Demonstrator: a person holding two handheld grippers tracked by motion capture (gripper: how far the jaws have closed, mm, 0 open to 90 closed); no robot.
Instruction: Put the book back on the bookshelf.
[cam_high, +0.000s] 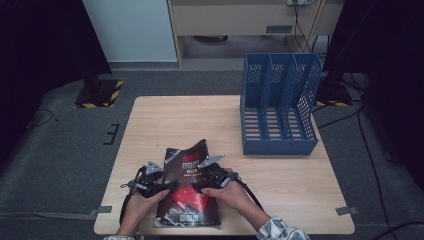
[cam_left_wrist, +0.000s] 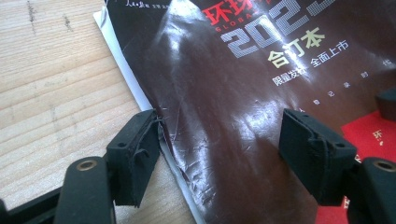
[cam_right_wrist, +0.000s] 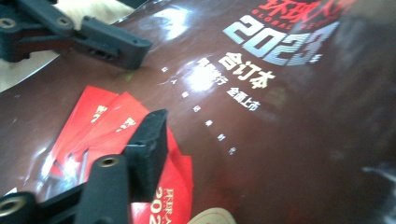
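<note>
High view: the table (cam_high: 280, 172) bears a blue rack (cam_high: 278, 105) at far right and a dark magazine (cam_high: 189, 187) at the near edge, long axis running away from the person, its far end lifted. The left gripper (cam_left_wrist: 224, 140) straddles its left edge, jaws spread. The right gripper (cam_high: 212, 175) lies on the cover; whether it pinches, I cannot tell.

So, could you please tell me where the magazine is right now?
In the high view the magazine lies at the table's near edge, left of centre, between the two grippers, with the blue file rack farther back to its right.
</note>
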